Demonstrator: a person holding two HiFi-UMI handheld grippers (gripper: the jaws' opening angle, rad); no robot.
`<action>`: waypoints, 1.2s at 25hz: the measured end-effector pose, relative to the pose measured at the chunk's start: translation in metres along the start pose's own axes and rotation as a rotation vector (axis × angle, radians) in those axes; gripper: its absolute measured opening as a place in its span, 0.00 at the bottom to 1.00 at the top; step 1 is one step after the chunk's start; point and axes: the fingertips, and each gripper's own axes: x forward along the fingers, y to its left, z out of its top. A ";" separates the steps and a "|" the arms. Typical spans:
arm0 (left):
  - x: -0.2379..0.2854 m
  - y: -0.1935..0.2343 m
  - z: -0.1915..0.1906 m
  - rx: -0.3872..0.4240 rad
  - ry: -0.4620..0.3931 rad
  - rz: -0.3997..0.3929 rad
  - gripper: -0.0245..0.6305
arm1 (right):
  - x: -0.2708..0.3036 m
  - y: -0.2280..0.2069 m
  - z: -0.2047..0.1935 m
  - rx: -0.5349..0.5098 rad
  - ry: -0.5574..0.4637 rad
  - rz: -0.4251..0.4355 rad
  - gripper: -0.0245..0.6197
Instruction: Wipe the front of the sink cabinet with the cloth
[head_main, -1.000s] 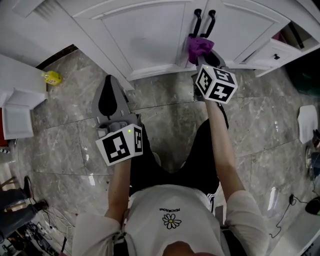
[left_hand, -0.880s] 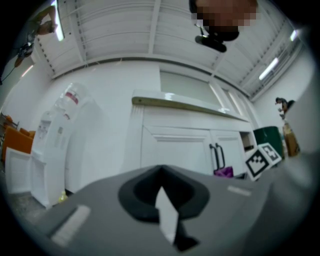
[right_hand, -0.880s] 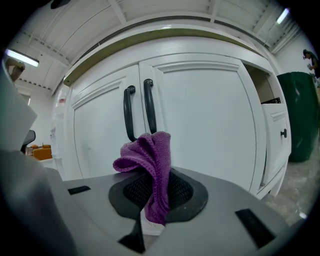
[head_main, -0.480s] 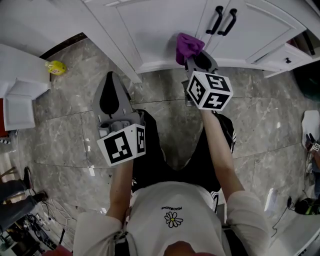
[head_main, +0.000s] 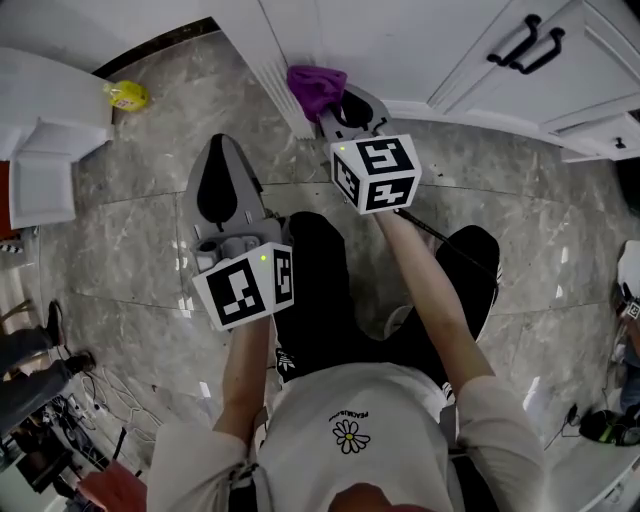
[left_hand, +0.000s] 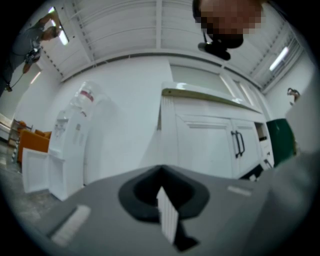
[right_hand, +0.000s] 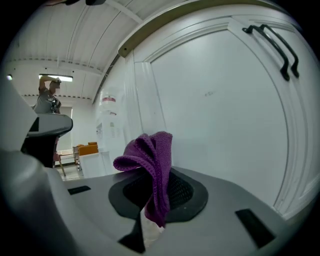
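Note:
A purple knitted cloth (head_main: 315, 87) (right_hand: 150, 170) is bunched at the tip of my right gripper (head_main: 335, 108) (right_hand: 152, 210), whose jaws are shut on it. In the head view the cloth sits against the bottom left corner of the white sink cabinet (head_main: 400, 45), beside its corner post. In the right gripper view the white door panel (right_hand: 225, 110) and two black handles (right_hand: 275, 47) fill the right side. My left gripper (head_main: 218, 190) (left_hand: 167, 220) hangs over the floor left of the cabinet, jaws shut with nothing held.
Grey marble floor tiles (head_main: 130, 250) lie below. A yellow object (head_main: 128, 95) rests on the floor at the upper left near a white unit (head_main: 45, 150). A second door pair with black handles (head_main: 525, 45) is at upper right. My legs (head_main: 330, 300) are between the grippers.
My right gripper and the cloth have slid left along the cabinet front, from beside the black handles to the cabinet's left corner. The left gripper has stayed about where it was.

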 end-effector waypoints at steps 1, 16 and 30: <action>-0.001 0.003 -0.003 -0.001 0.006 0.006 0.04 | 0.005 0.004 -0.002 -0.002 0.002 0.003 0.12; 0.002 -0.026 -0.004 -0.084 -0.003 -0.037 0.04 | 0.011 -0.013 -0.013 -0.033 0.012 -0.045 0.12; 0.012 -0.083 0.006 -0.049 -0.011 -0.143 0.04 | -0.071 -0.143 0.000 -0.043 -0.035 -0.288 0.13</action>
